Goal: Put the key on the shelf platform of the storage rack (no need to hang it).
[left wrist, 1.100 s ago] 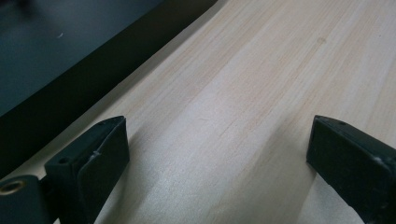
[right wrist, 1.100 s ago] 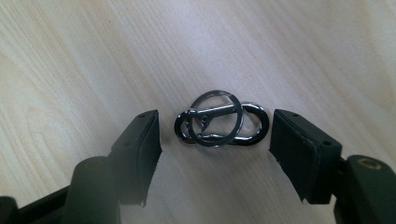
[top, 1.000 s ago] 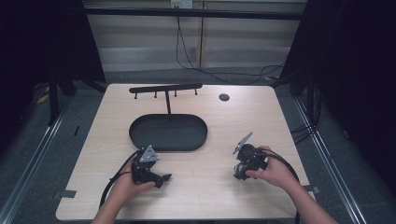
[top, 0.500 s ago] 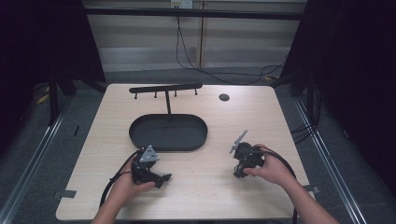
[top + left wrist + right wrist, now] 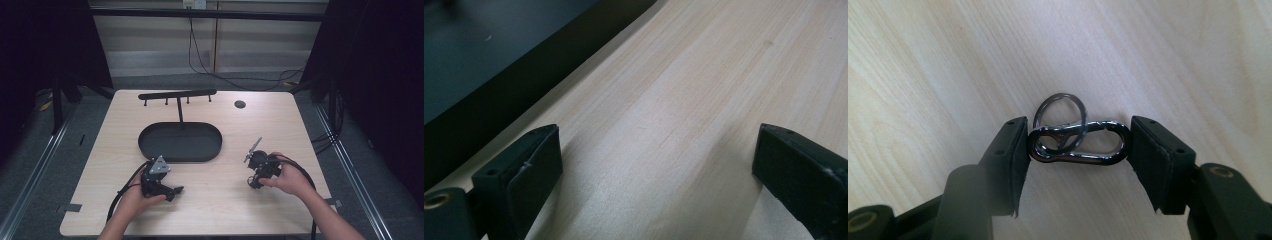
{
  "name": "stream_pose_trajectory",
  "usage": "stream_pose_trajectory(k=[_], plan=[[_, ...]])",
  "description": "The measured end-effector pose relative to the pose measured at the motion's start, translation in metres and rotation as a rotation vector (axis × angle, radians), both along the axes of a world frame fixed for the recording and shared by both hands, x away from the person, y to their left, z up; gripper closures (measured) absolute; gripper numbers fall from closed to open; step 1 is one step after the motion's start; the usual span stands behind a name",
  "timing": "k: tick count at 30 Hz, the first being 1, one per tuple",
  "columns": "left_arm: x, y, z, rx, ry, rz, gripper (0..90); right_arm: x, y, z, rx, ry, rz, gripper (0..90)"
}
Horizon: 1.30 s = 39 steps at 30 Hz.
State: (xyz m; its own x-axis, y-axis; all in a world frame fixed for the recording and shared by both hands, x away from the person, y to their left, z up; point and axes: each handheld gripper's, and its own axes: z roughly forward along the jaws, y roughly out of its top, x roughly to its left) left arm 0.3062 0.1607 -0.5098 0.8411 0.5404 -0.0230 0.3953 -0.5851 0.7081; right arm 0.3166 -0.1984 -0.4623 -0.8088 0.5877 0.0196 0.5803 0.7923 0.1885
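The right gripper is closed end-to-end on a dark metal carabiner, one jaw on each rounded end. A key ring is threaded through the carabiner and lies partly behind it. In the high view the right gripper sits low over the desk, right of centre; whether the carabiner rests on the wood or is just clear of it cannot be told.

The left gripper is wide open and holds nothing; bare wood shows between its jaws. In the high view the left gripper sits near the front of the desk, just in front of the tray.

Risks, as judged from this position:
- Contact is on curved ends only. A small tilt or side load would likely let the carabiner pivot or spring out of the grip.
- Squeezing along the length may press the gate inward; the ring could then slip off.
- The ring hangs loose and can swing, which may catch on a jaw or on a peg.
- If the hooked bar behind the tray is the target, a misaligned approach would knock the stand instead of hooking a peg.

Containers: the black oval tray lies at desk centre and appears empty. The bar's pegs carry nothing. A small dark disc lies on the far side of the desk, well apart from both grippers.
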Motion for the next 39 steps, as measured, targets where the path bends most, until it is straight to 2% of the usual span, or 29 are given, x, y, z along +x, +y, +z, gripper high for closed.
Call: stream_pose_trajectory(k=[13, 27, 39], plan=[[0.0, 0.0, 0.0, -0.001, 0.0, 0.0, 5.4, 0.004, 0.011, 0.018, -0.013, 0.031, 0.023, 42.2], [0.0, 0.0, 0.0, 0.001, 0.0, 0.0, 5.5, 0.009, 0.029, 0.034, 0.006, 0.035, 0.049, 42.3], [0.0, 0.0, 0.0, 0.0, 0.0, 0.0, 5.4, 0.017, 0.045, 0.042, -0.005, 0.026, 0.067, 42.3]])
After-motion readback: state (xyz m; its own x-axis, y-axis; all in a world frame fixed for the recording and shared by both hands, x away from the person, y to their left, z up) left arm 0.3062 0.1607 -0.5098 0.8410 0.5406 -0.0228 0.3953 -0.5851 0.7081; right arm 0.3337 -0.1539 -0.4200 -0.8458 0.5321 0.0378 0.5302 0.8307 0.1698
